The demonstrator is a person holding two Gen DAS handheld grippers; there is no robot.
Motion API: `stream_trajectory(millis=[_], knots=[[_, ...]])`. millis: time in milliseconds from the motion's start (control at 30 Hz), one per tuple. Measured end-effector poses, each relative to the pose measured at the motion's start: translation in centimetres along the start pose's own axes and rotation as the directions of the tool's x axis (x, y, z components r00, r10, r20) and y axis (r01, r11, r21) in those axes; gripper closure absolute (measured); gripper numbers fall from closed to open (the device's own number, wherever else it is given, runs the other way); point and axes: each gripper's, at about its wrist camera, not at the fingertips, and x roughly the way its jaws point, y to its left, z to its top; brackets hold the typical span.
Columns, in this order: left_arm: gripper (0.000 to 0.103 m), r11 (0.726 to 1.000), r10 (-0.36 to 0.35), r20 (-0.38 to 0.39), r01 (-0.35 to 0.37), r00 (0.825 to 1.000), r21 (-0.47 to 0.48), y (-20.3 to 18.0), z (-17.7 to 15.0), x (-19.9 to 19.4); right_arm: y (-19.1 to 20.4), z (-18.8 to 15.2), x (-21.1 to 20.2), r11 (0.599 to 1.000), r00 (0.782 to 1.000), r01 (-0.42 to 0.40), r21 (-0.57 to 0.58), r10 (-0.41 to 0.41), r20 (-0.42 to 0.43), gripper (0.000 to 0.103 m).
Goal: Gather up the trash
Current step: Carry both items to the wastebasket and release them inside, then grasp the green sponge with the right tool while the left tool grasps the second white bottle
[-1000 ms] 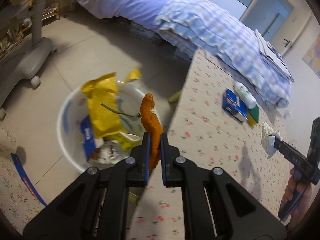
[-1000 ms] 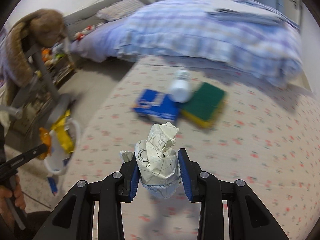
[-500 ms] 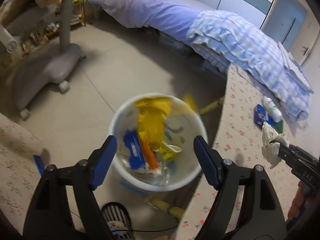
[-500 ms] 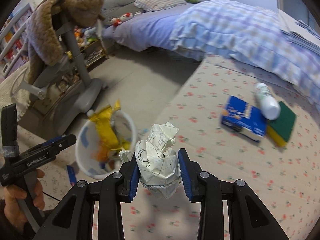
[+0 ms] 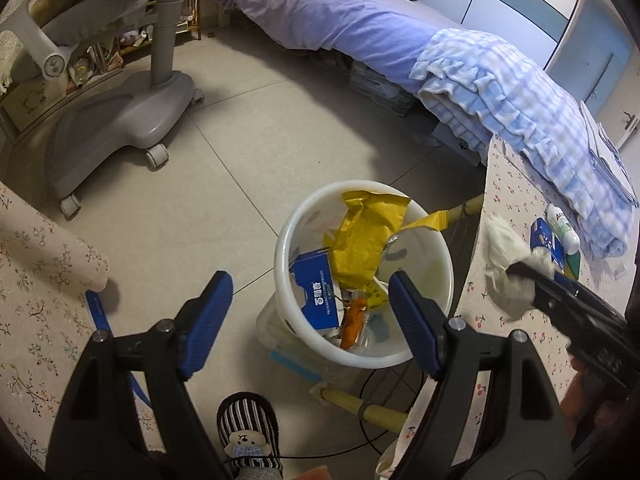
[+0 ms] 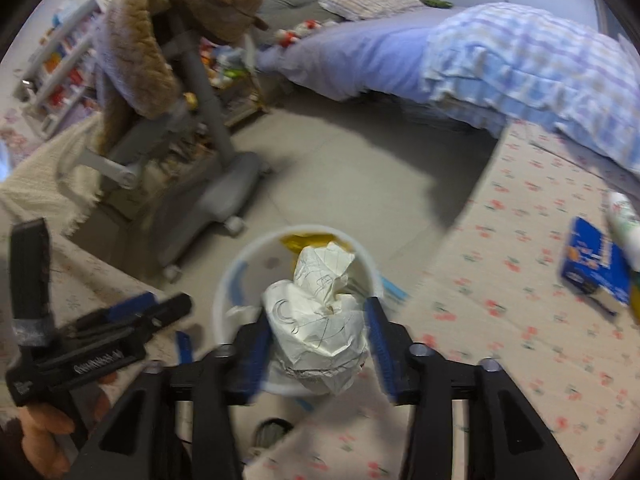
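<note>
Two grippers are in play. On the left, our left gripper (image 5: 310, 304) hangs wide apart and empty above the round white plastic waste bin (image 5: 362, 358) on the floor. To the right, our right gripper (image 6: 316, 340) clamps the crumpled ball of white scribbled paper (image 6: 318, 320) just over the bin's near rim. We judge the paper light, soft and springy, best pinched across its thick middle.

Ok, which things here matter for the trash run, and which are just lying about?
Job:
- crumpled white paper ball, held by right gripper
- white plastic bin, wrappers inside
- open left gripper

Lying about:
- blue box
- white bottle
- grey wheeled chair base
- striped slipper
</note>
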Motion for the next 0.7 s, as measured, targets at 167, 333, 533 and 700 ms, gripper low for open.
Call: stream_trajectory(millis=[167,333,533,700], knots=[[0.021,1.0,-0.01,0.001,0.01,1.0,0.006,-0.3,-0.1,-0.3,-0.2,0.2,-1.0,0.994,0.994,0.107,0.018,-0.108,0.028,0.023],[0.02,0.998,-0.037,0.002,0.037,0.999,0.048,-2.2,-0.7,-1.0,-3.3,0.3,-4.7,0.972,0.973,0.226,0.059,-0.228,0.042,0.021],[0.017,0.986,-0.097,0.018,0.094,0.995,0.137,-7.1,-2.4,-2.6,-9.3,-3.2,-8.2,0.922,0.923,0.381,0.069,-0.384,0.032,0.013],[0.011,0.972,-0.105,0.031,0.096,0.994,0.214,-11.9,-4.4,-2.5,-15.6,-9.1,-9.2,0.872,0.887,0.456,0.179,-0.462,-0.007,0.013]])
